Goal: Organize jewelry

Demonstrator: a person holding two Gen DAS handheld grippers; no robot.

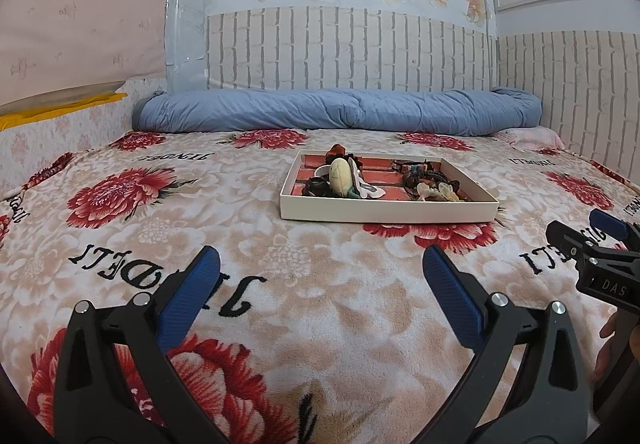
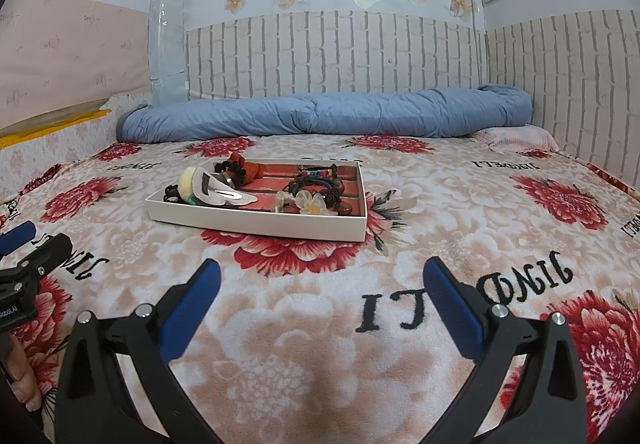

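Observation:
A shallow white box (image 1: pixel 384 211) (image 2: pixel 256 220) with a red brick-pattern floor sits on the floral blanket ahead of both grippers. Inside lie a cream oval hair piece (image 1: pixel 341 173) (image 2: pixel 189 179), a white hair clip (image 2: pixel 228 195), black hair ties and bracelets (image 1: pixel 424 175) (image 2: pixel 316 183), a red scrunchie (image 2: pixel 250 168) and pale flower pieces (image 1: pixel 436 191) (image 2: pixel 314 203). My left gripper (image 1: pixel 322 276) is open, held low over the blanket short of the box. My right gripper (image 2: pixel 322 280) is open too, also short of the box, with nothing between its fingers.
A rolled blue quilt (image 1: pixel 340 109) (image 2: pixel 328 115) lies along the brick-pattern wall behind the box. A pink pillow (image 2: pixel 520 135) sits at the far right. The right gripper (image 1: pixel 592 244) shows at the left view's right edge; a person's hand (image 2: pixel 22 380) holds the left one.

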